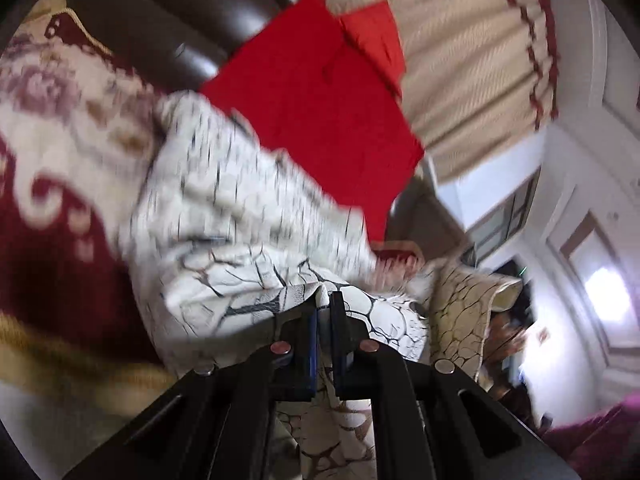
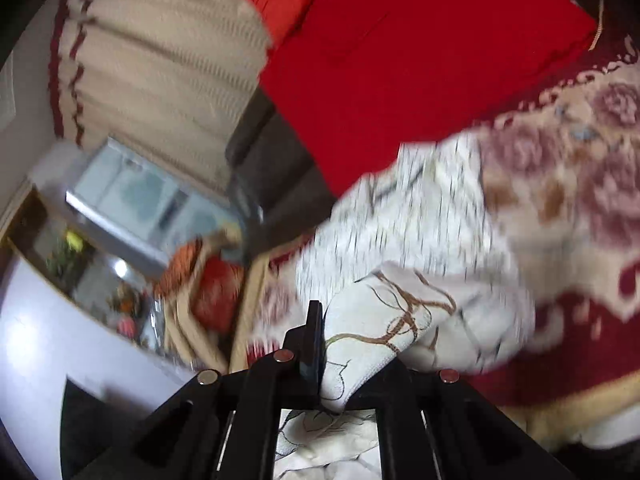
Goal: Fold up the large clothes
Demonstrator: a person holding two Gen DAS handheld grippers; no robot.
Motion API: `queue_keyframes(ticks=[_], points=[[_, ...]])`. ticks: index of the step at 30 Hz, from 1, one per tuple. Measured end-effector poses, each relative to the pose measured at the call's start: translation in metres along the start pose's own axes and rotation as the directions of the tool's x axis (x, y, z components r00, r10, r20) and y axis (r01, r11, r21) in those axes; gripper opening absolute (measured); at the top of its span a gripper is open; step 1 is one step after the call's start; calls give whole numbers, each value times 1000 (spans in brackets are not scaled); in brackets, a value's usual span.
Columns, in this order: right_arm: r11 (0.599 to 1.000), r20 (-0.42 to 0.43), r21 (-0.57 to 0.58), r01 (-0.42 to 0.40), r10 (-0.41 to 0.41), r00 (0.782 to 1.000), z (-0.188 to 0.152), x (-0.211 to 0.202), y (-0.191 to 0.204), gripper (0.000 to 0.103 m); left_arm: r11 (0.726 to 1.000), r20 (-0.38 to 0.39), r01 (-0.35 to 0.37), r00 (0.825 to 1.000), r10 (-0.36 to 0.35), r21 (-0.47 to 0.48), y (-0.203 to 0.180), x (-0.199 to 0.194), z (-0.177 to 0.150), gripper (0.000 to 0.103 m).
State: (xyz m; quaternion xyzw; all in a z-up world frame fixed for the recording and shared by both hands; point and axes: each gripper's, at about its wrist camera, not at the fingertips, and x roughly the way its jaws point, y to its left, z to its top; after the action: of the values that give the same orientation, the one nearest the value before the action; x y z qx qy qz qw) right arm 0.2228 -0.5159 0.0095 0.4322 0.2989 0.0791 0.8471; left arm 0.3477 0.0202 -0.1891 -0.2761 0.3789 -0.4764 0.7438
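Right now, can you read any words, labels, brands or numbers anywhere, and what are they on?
None: neither view shows legible text.
The white garment carries only a crackle pattern, no print or tag in view.
The red cloth is plain.
The floral blanket and the background are too blurred to read.

My right gripper (image 2: 322, 344) pinches a fold of white crackle-patterned cloth (image 2: 400, 320), over a maroon floral blanket (image 2: 580, 208); red fabric sheet (image 2: 400, 60) beyond, blurred.

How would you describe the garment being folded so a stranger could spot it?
On the dark red floral blanket, below the plain red cloth, lies a white garment. Unlike both, it carries thin crack-like lines, and both grippers pinch it.
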Motion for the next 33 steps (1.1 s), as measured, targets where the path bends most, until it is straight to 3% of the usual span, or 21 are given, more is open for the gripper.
queue_keyframes(ticks=[5,8,10,14,16,18,19,23,26,30,33], points=[[987,118,158,-18,-1,993,61,27,-43,6,999,117,-17,993,22,-42,5,-8,77,5],[967,118,252,-33,3,993,102,52,-77,6,990,148,-128,980,135,-52,15,6,121,5],[942,95,336,-17,-15,995,112,75,-109,6,969,142,-218,962,234,-115,28,15,137,5],[881,55,472,-15,-12,998,100,114,-166,8,946,61,-265,958,280,-186,40,18,113,9],[876,58,482,-14,-16,998,92,120,-179,9,939,-3,-290,956,295,-184,39,17,85,29],[883,42,470,9,-32,999,92,126,-177,9,939,-18,-279,960,281,-202,36,13,67,77],[900,34,435,33,-53,998,94,126,-171,9,943,-4,-255,965,261,-215,33,9,60,82],[919,40,392,46,-67,997,91,124,-163,10,956,35,-133,988,147,-260,20,0,45,93],[917,41,399,31,-52,998,87,119,-169,10,961,-16,-157,987,157,-228,9,13,43,95],[925,28,377,41,-55,998,86,115,-170,10,972,-49,-113,993,105,-206,-2,25,32,96],[926,22,375,46,-59,998,84,114,-173,10,967,-117,-197,977,180,-162,-5,51,24,95]])
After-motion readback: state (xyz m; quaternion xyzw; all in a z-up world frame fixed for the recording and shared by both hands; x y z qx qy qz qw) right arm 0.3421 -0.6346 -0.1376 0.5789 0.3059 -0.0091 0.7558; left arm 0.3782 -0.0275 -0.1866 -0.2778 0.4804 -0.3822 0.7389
